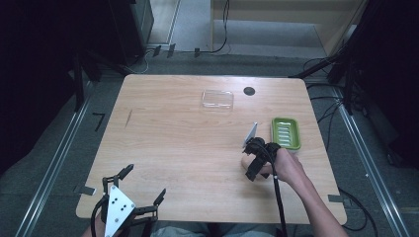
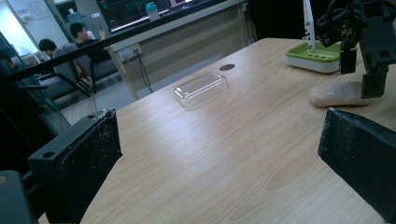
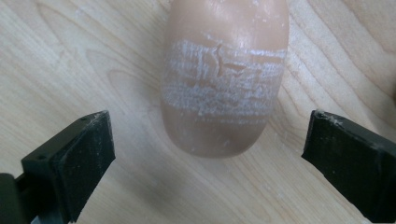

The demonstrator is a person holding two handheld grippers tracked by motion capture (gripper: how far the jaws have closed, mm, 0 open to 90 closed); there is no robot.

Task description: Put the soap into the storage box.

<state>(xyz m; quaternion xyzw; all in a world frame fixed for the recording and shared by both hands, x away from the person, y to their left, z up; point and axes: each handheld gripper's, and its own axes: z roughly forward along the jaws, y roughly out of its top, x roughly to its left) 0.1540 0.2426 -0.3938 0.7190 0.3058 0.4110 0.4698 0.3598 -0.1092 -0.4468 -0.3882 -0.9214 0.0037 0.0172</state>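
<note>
The bar of soap [image 3: 224, 74] lay flat on the wooden table [image 1: 173, 138], just short of the green soap dish [image 1: 285, 132], with the right gripper [image 3: 205, 149] poised over it, jaws spread wide and clear of its sides. It looked light, stiff and smooth, likely slippery; a pale scuffed band across its middle suggested the pads should close there, across the narrow width. The left gripper [image 2: 219, 158] rested open and empty near the table's front edge.
</note>
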